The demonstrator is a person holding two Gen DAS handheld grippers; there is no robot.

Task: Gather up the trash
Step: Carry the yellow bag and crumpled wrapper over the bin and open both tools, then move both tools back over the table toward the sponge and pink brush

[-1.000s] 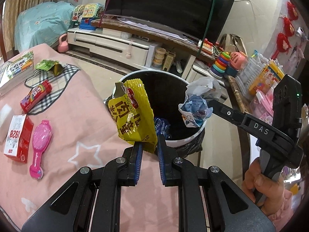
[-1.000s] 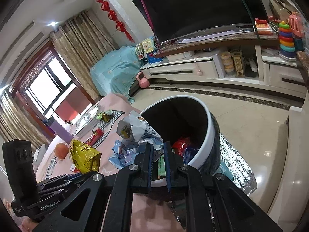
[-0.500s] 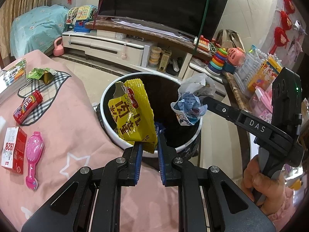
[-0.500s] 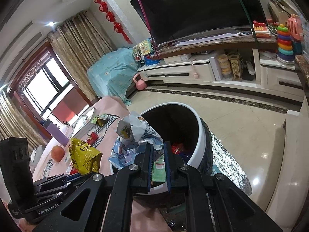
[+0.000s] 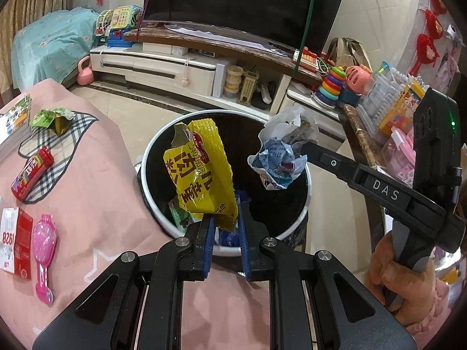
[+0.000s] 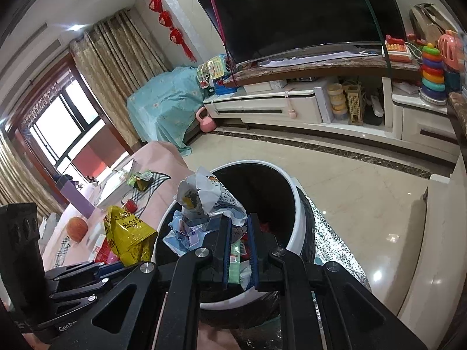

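My left gripper (image 5: 226,221) pinches crinkled yellow snack bag (image 5: 201,175), right gripper (image 6: 239,227) pinches crumpled white-blue wrapper (image 6: 204,204); white-rimmed round bin (image 5: 294,227) mouth directly below, 12 o'clock.

Both cameras sit close behind their own fingers, tilted down at the bin (image 5: 224,250) (image 6: 300,204). The left view faces it from the table side; the right view looks from farther right. The 2 views share the bin, TV (image 5: 242,0) (image 6: 306,11) and pink table (image 5: 96,180) (image 6: 163,157).

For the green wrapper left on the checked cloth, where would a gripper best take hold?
Grip the green wrapper by its raised, crumpled upper fold, coming from above. It lies loosely bunched on the checked cloth, so a standing fold likely gives the pads more to pinch than its flat edges.
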